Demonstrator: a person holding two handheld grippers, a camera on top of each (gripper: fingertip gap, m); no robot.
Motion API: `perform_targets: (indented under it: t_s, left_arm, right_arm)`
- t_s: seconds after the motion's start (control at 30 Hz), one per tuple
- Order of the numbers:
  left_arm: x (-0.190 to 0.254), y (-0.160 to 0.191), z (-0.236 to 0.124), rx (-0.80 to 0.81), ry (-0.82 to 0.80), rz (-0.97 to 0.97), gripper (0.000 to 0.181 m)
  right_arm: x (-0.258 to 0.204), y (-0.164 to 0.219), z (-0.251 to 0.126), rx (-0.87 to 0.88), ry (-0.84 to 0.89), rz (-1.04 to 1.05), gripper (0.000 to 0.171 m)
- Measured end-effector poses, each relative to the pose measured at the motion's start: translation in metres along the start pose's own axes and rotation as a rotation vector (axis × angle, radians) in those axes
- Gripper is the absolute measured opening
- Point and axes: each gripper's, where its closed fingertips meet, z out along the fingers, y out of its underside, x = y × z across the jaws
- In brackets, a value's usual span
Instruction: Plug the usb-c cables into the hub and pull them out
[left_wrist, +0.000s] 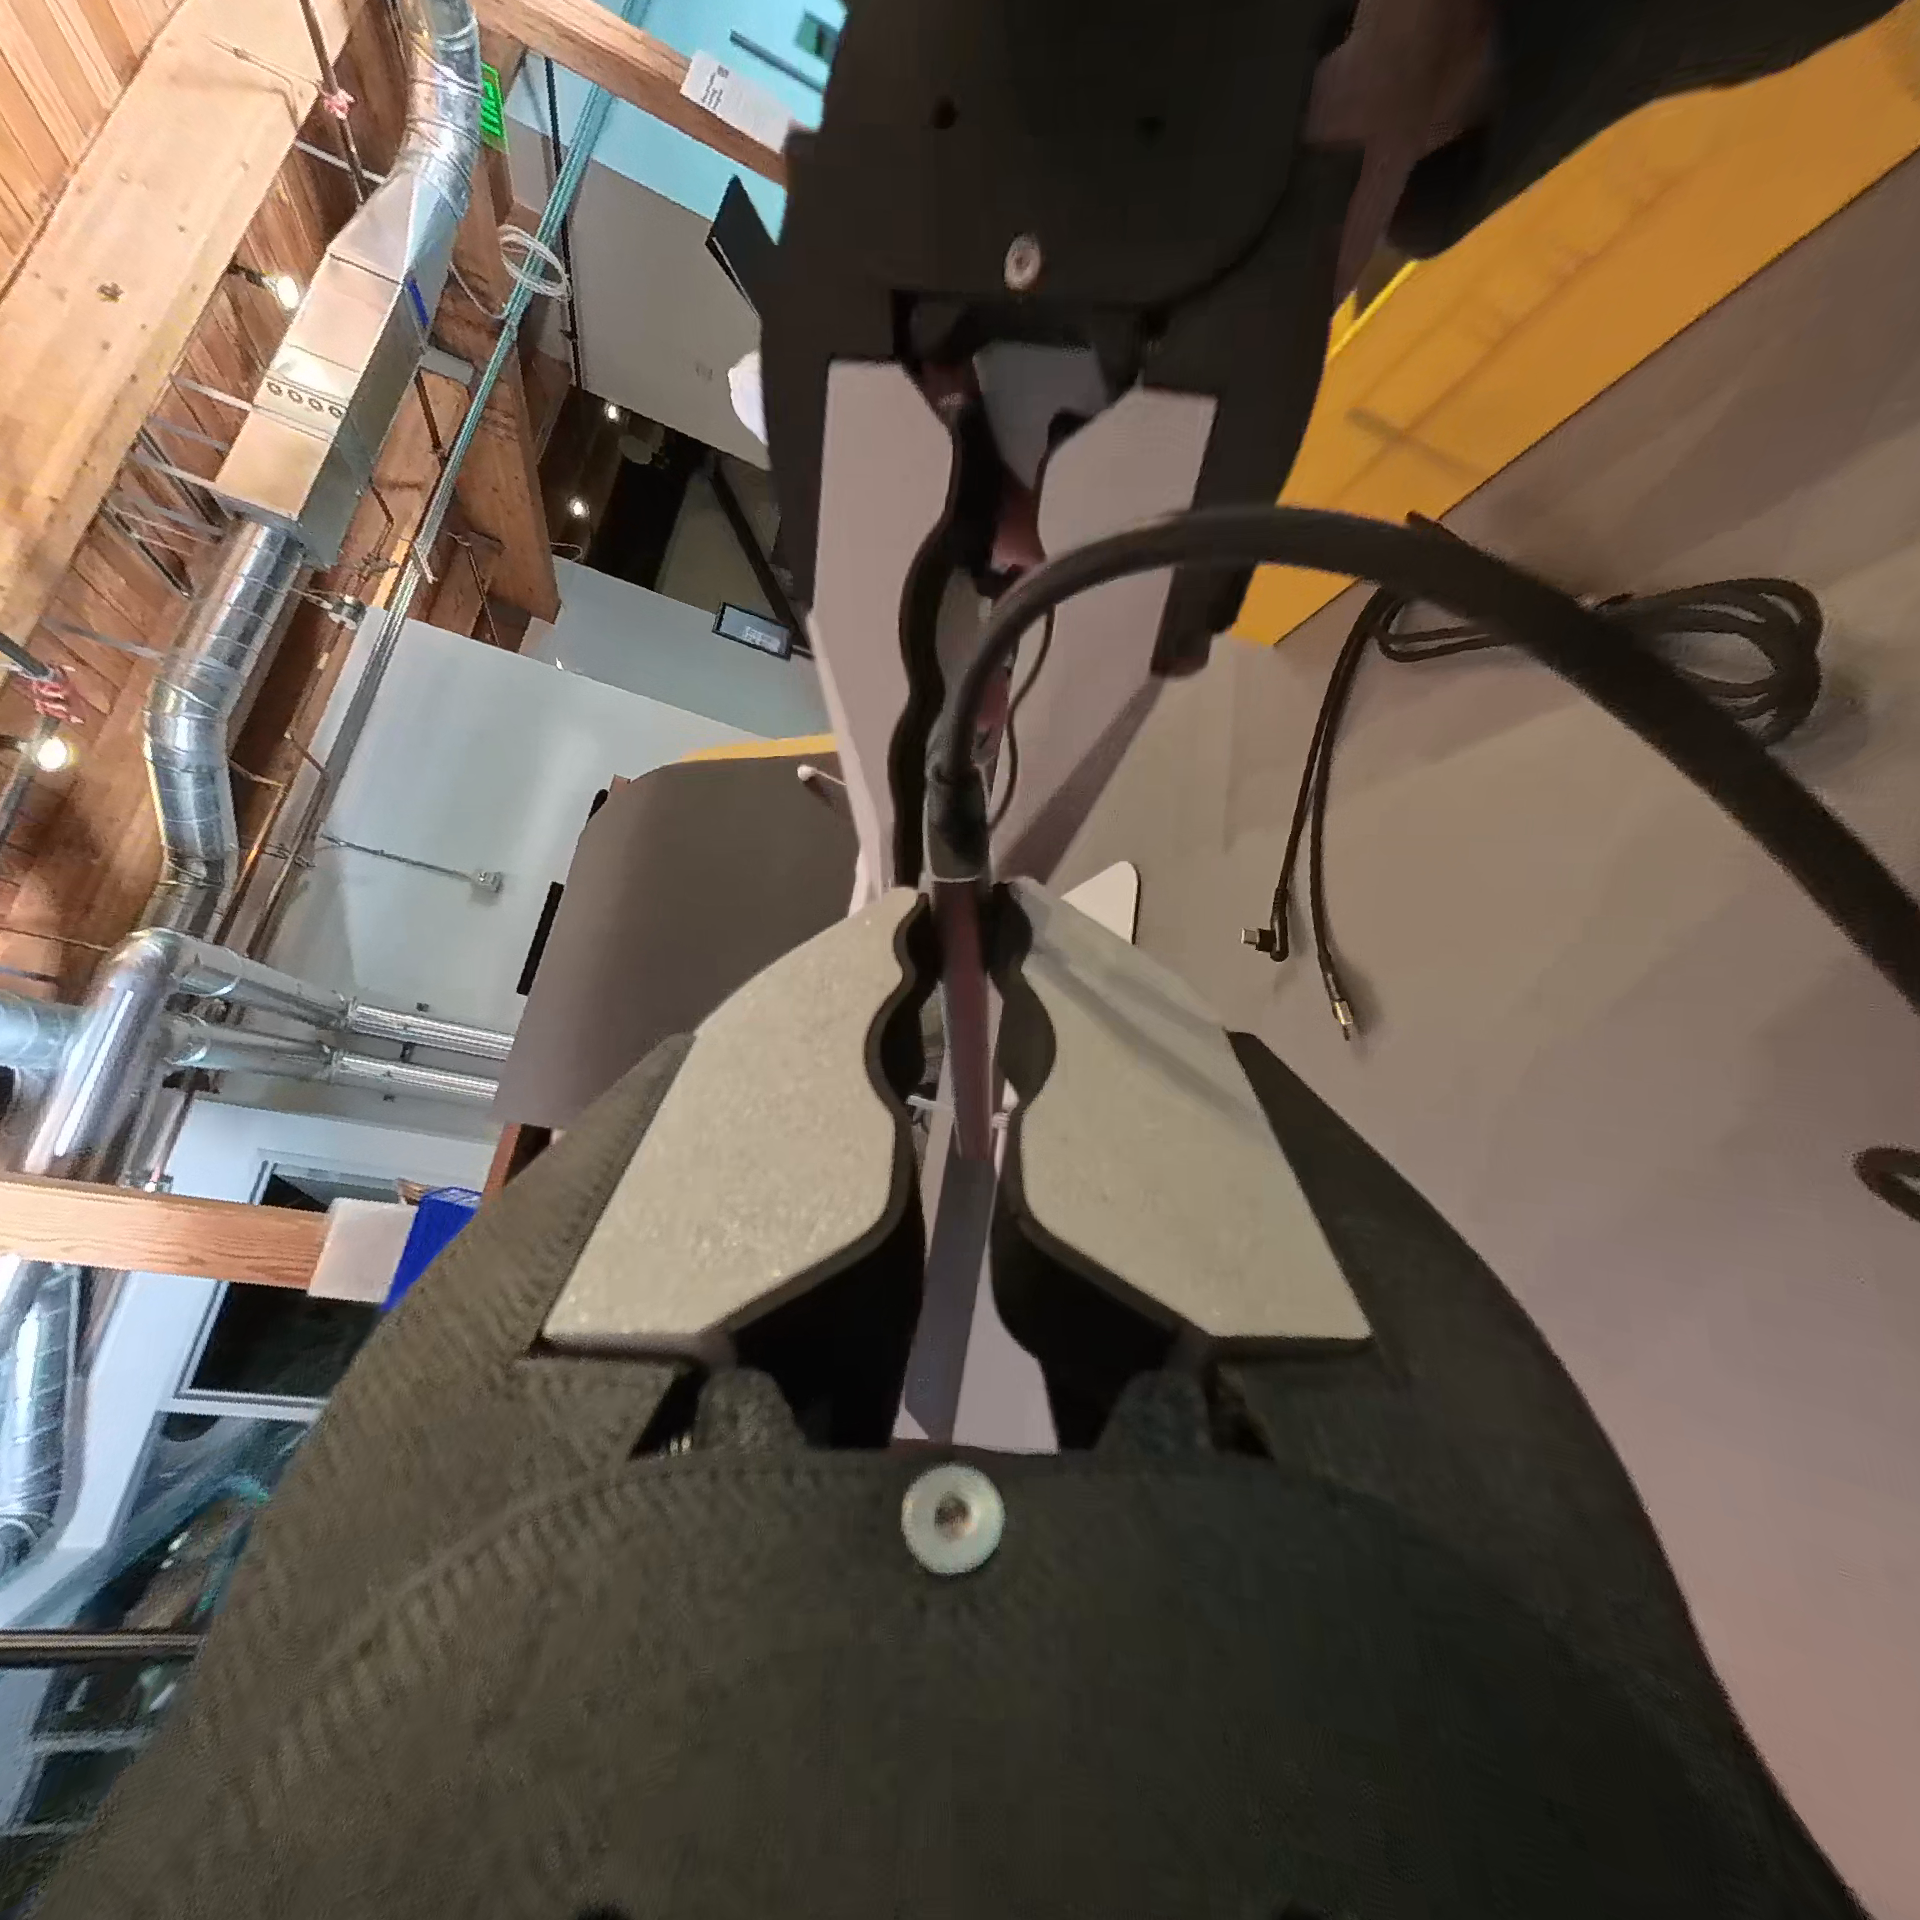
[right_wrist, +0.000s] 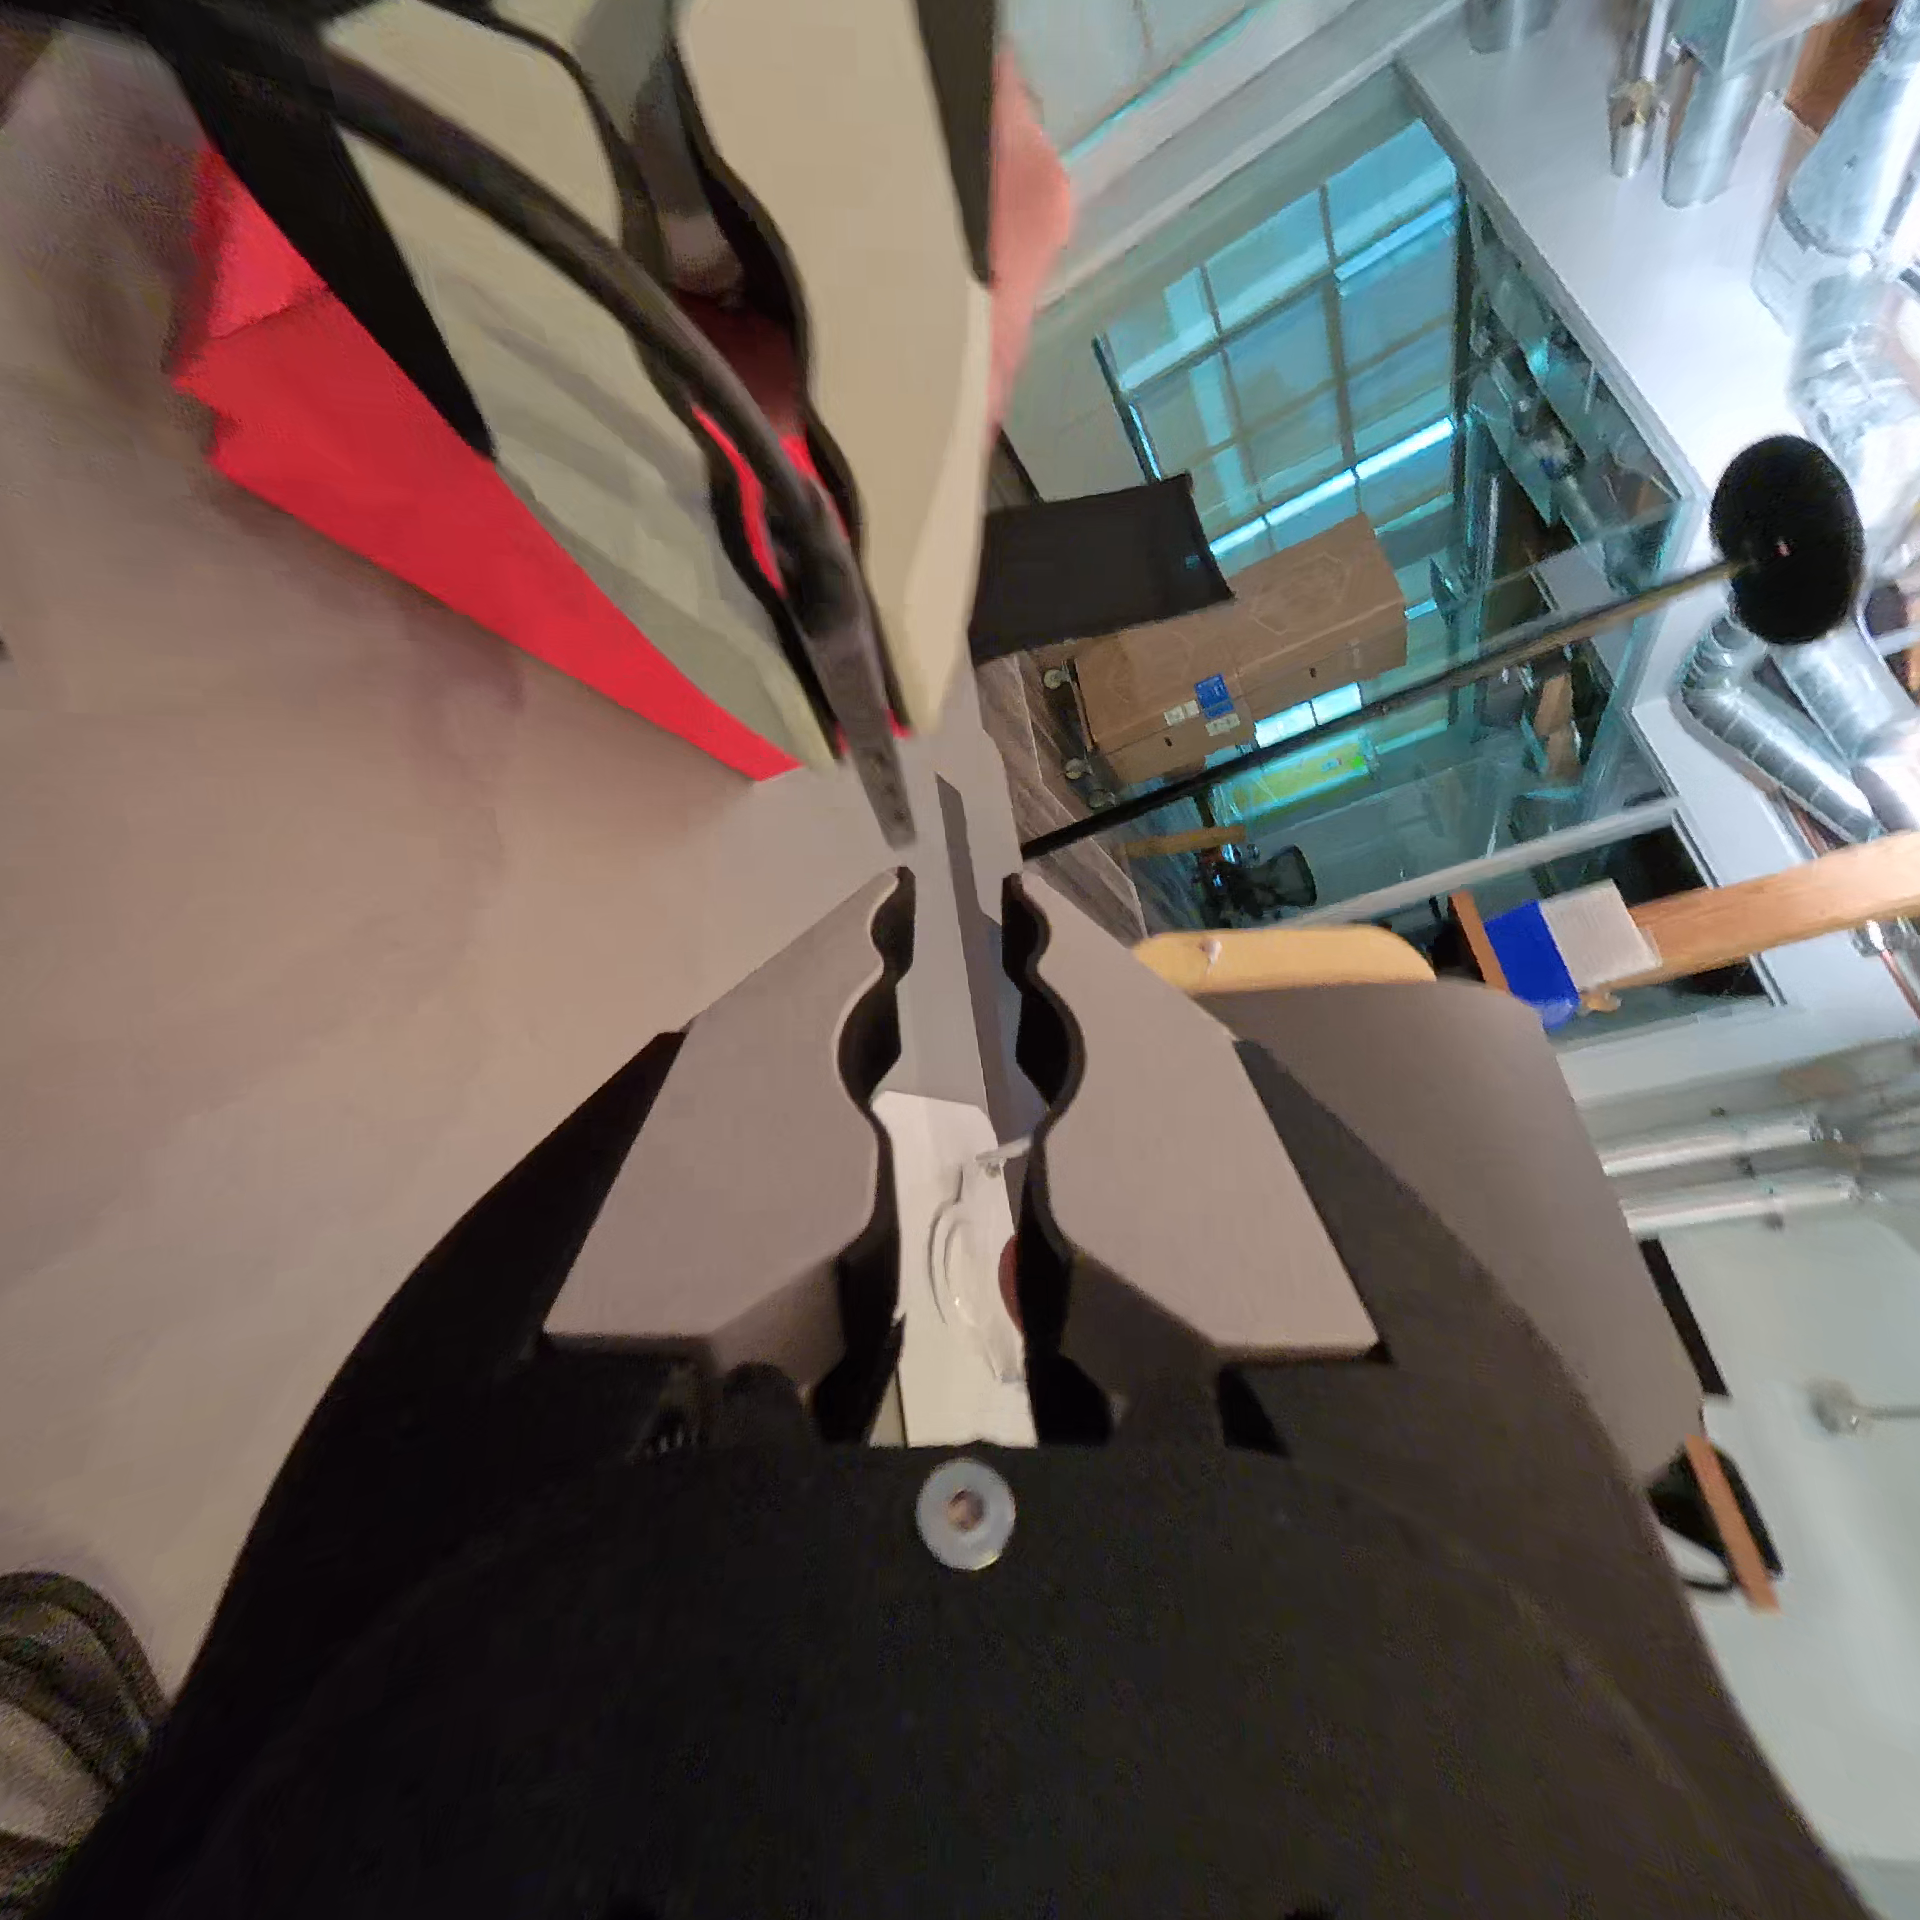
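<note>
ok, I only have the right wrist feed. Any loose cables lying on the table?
Observer: Yes. The left wrist view shows two loose cables on the grey table. Their connector ends lie apart, and there is a black coil behind them.
Operator: And what's in the left tongs?
Observer: The left tongs look closed on a thin dark red bar, probably the hub. A black plug sits at the bar's far end. I can't tell if it's fully seated.
</note>
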Motion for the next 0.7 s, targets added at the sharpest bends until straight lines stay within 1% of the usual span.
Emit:
perform_targets:
  t_s: [0.07,0.17,0.2,0.33,0.47,0.57,0.7]
  left_arm:
    - [-0.003,0.003,-0.002,0.004,0.001,-0.020,0.009]
    - [-0.007,0.008,-0.004,-0.014,-0.009,0.011,0.009]
    - [-0.007,0.008,-0.005,-0.018,-0.009,0.016,0.009]
    - [-0.007,0.014,-0.007,-0.043,-0.009,0.047,0.009]
    - [-0.002,0.021,-0.007,-0.064,0.010,0.058,0.009]
    - [0.002,0.026,-0.007,-0.079,0.022,0.072,0.009]
    - [0.004,0.032,-0.008,-0.092,0.029,0.078,0.009]
  right_arm:
    - [0.015,0.018,-0.009,-0.056,0.054,0.065,0.009]
    - [0.036,0.066,-0.023,-0.236,0.135,0.206,0.000]
    - [0.038,0.084,-0.028,-0.297,0.132,0.272,0.000]
    - [0.009,0.138,-0.038,-0.482,-0.038,0.506,0.005]
    - [-0.024,0.171,-0.030,-0.603,-0.161,0.627,0.006]
    - [-0.050,0.193,-0.017,-0.702,-0.234,0.644,0.006]
    - [-0.077,0.221,-0.001,-0.817,-0.266,0.671,0.007]
